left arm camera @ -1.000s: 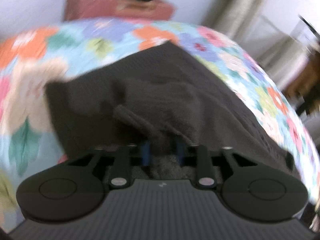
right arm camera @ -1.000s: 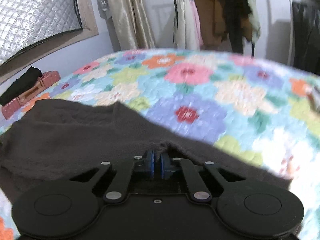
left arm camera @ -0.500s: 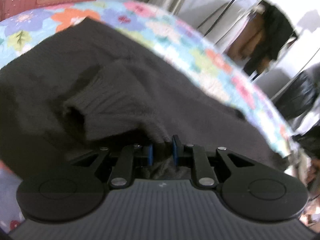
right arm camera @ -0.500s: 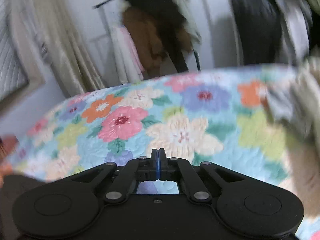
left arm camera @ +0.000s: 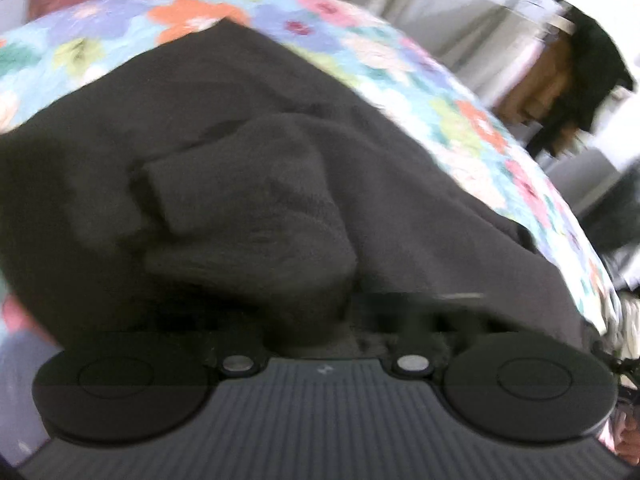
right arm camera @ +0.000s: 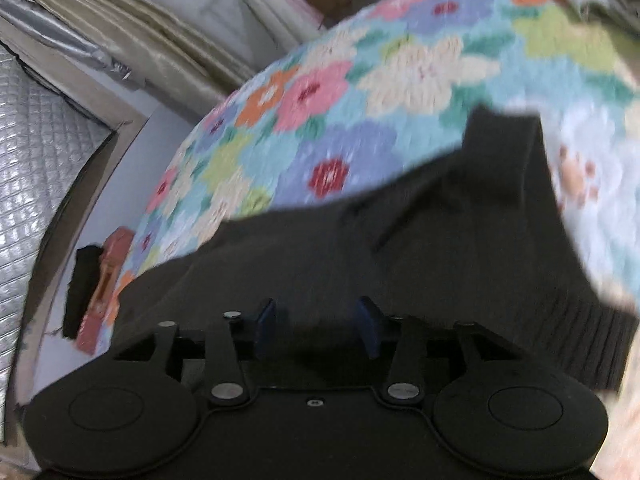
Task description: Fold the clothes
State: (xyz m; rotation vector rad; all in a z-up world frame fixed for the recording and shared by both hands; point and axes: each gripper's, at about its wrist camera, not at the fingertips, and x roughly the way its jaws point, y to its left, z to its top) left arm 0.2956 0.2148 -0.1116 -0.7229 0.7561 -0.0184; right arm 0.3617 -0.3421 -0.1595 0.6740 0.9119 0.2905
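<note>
Sweater (right arm camera: pixel 440 248) lies under the spread, empty right claw (right arm camera: pixel 316 322); left claw's (left arm camera: pixel 320 336) grip blurred.

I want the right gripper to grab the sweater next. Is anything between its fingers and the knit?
Nothing visible. The right gripper is open right over the dark sweater, which lies on the floral quilt, with only bare knit ahead of its fingers.

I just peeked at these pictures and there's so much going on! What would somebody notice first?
First, the big dark knitted sweater spread over the bed, with one sleeve lying folded across its middle. Next, the bright flowered quilt under it, showing all around its edges. In the right view, the right gripper hangs over the sweater's ribbed end with its blue fingers apart.
</note>
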